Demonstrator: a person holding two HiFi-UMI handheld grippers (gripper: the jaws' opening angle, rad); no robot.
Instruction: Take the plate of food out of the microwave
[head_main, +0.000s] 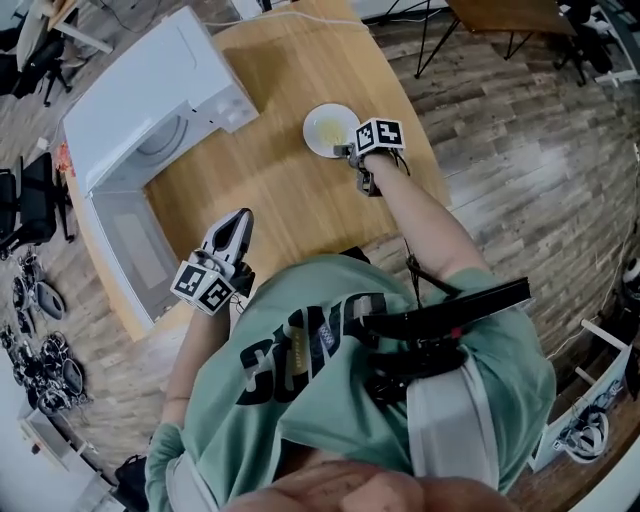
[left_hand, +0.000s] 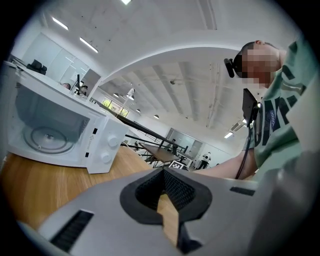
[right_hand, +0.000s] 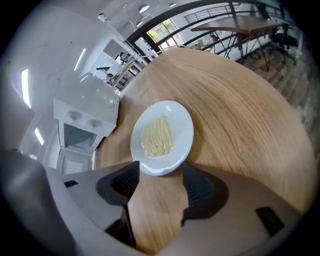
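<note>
Arm (head_main: 425, 215) outstretched; right gripper (head_main: 352, 152) beside plate (head_main: 310, 122)

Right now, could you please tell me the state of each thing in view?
Microwave: door open, empty inside.
Plate: resting on the table, holding noodles.
Left gripper: fingers shut, empty.
Right gripper: fingers open, gripping nothing, at the plate's near edge.

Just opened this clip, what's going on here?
A person works with a gripper in each hand. The plate of noodles sits on the wooden table, outside the microwave, whose door is open. The right gripper is open at the plate's near rim, not gripping it. The left gripper is shut and empty, near the table's edge.
</note>
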